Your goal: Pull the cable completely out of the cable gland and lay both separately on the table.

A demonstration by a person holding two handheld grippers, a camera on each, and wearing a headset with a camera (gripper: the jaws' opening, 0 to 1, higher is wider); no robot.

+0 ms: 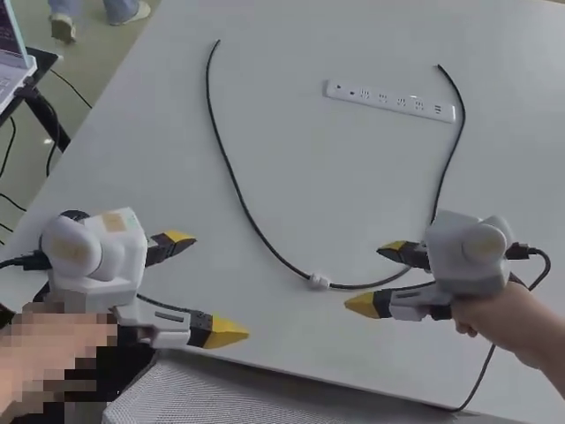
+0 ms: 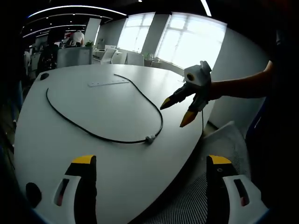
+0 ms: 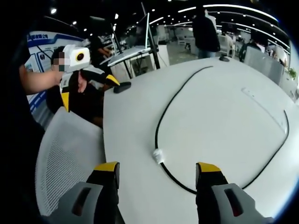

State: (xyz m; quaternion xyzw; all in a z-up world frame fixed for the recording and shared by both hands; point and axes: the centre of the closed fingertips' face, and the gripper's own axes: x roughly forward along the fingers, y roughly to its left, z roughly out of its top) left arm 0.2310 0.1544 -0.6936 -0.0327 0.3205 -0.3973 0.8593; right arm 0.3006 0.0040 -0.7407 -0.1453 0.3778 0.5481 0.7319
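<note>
Both wide and empty, left hand-held gripper (image 1: 207, 284) and right hand-held gripper (image 1: 372, 277) are hovering either side of the gland (image 1: 318, 282), cable (image 1: 231, 177) threaded through, likely readying opposing pulls.

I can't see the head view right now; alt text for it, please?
A black cable lies in a wide U on the white table, with the small white cable gland threaded on it at the bottom of the U. The left tool and right tool, both open and empty, flank the gland. A white power strip lies beyond.

On table (image 1: 353, 203) — cable gland (image 1: 318, 282) on cable (image 1: 231, 181), power strip (image 1: 390, 101) behind.
</note>
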